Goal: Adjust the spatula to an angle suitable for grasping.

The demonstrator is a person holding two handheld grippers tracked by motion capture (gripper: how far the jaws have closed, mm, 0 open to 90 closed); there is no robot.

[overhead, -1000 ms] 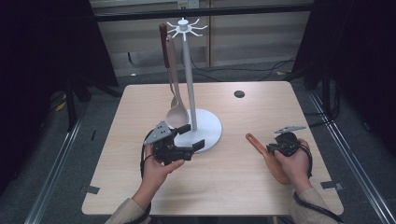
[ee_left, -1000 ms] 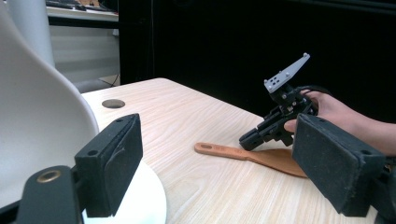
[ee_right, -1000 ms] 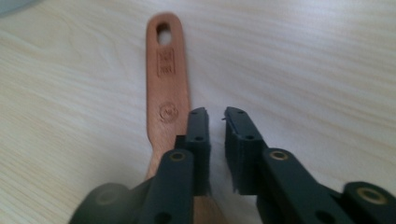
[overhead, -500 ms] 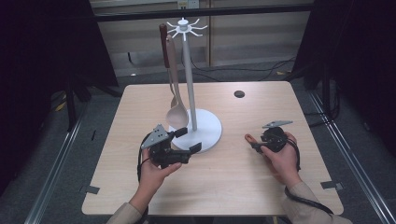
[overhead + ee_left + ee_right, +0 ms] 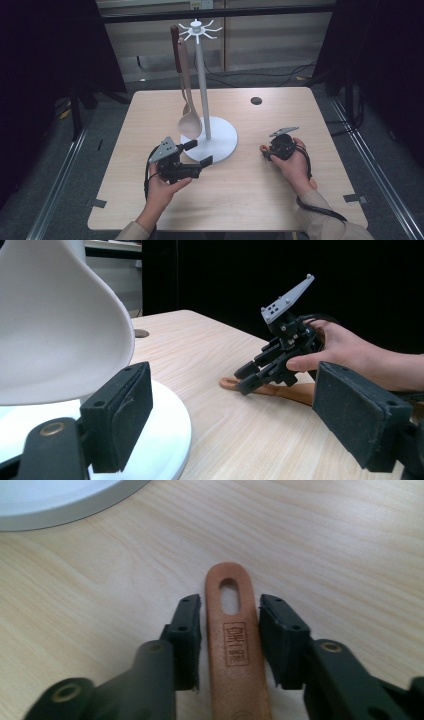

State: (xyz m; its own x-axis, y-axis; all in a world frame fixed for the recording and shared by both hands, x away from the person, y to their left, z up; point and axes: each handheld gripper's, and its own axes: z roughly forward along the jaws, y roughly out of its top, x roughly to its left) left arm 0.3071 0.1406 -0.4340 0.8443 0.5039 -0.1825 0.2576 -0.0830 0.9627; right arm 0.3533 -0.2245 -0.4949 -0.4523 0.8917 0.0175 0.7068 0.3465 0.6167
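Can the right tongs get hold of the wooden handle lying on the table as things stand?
Probably yes. The right tongs already straddle the wooden handle, one jaw on each side with small gaps, and nothing lies between them. Closing should grip it.

1. The bench [image 5: 280,200] is pale wood with a fine straight grain and a smooth, matt finish.
2. The stand's round base [image 5: 222,145] and pole look like white plastic or painted metal, smooth with a soft sheen.
3. The hanging spoon [image 5: 190,125] is smooth, matt and beige.
4. The handle [image 5: 239,650] between the right tongs [image 5: 230,630] is reddish-brown wood, satin, with a stamped mark.
5. The left tongs [image 5: 240,415] are matt black plastic; their pads [image 5: 127,415] look rough, foam-like.
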